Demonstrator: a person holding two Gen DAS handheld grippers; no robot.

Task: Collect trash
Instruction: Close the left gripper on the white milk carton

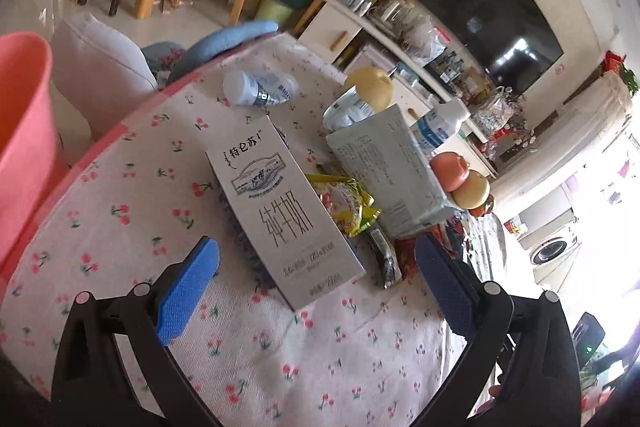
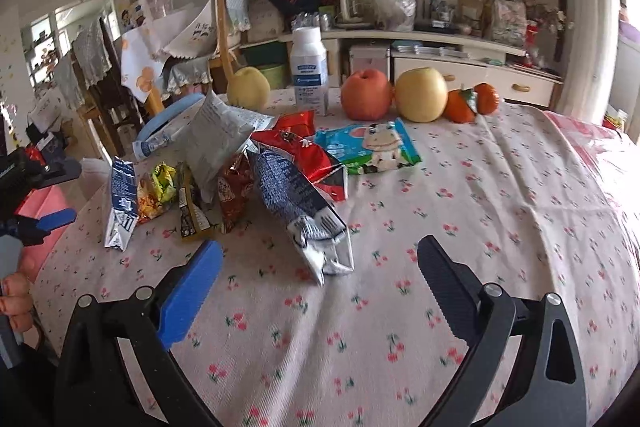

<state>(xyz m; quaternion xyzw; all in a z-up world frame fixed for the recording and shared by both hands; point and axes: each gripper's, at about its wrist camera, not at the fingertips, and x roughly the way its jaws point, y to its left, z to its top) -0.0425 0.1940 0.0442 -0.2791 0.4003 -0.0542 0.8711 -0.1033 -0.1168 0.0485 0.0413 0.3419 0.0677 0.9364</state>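
Note:
My left gripper (image 1: 316,267) is open and empty, hovering over a flattened grey milk carton (image 1: 280,211) on the cherry-print tablecloth (image 1: 140,211). Beside the carton lie a yellow snack wrapper (image 1: 352,203), a grey packet (image 1: 388,167) and a crushed bottle (image 1: 256,89). A pink bin (image 1: 22,131) stands at the left table edge. My right gripper (image 2: 320,267) is open and empty, just short of a crumpled blue-and-silver carton (image 2: 300,203). Behind it lie a red wrapper (image 2: 304,147), a brown wrapper (image 2: 234,187) and a second flattened carton (image 2: 120,203).
Apples (image 2: 366,95), a yellow apple (image 2: 422,95), oranges (image 2: 472,103), a white bottle (image 2: 310,71) and a wet-wipes pack (image 2: 372,147) sit at the table's far side. The left gripper also shows at the left in the right wrist view (image 2: 44,219). Chairs and a TV cabinet stand beyond.

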